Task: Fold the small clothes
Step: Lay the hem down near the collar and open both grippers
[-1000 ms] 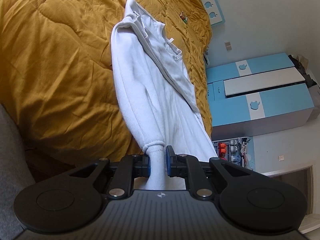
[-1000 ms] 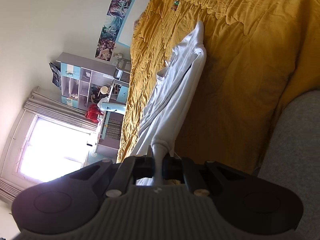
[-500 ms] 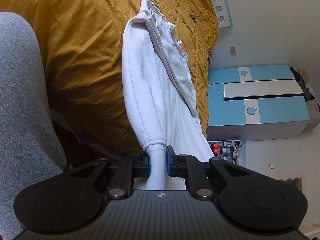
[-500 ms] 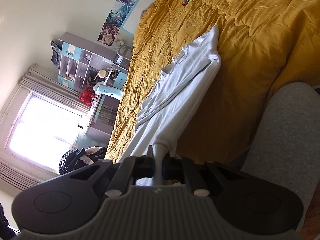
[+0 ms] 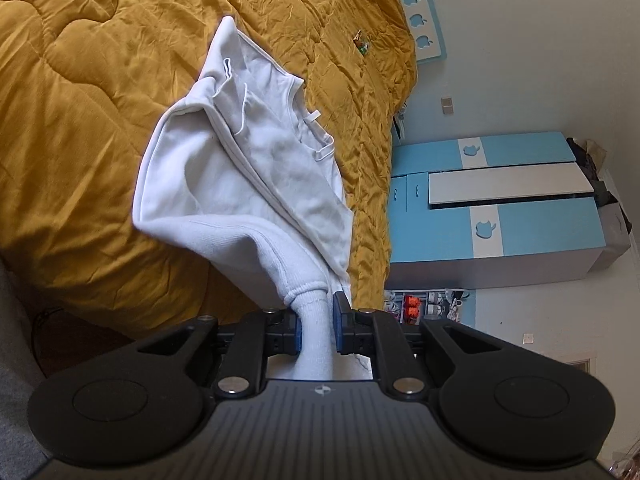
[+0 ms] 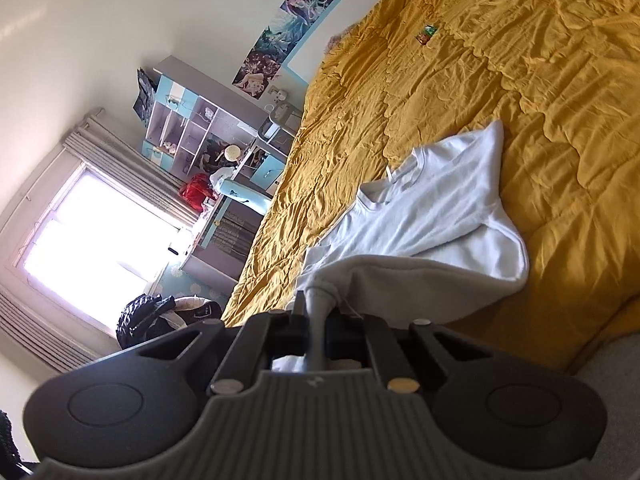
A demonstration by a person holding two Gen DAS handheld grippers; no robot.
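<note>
My left tongs [image 5: 316, 330] and right tongs [image 6: 316, 326], both clenched on the white top's [image 5: 248, 184] cuffs, have slackened its taut sleeves, doubling them toward the collar on the bed [image 5: 80, 100].

We see a bed [image 5: 100, 120] under a rumpled mustard quilt [image 6: 540, 60]. Beside it stands a blue-and-white wardrobe [image 5: 500, 208] with apple cut-outs against a pale wall [image 5: 540, 60]. In the right view, a bright window [image 6: 92, 224] with grey curtains [image 6: 132, 168] floods the room, near a shelf unit [image 6: 180, 120], what may be a desk, and posters [image 6: 288, 24].
</note>
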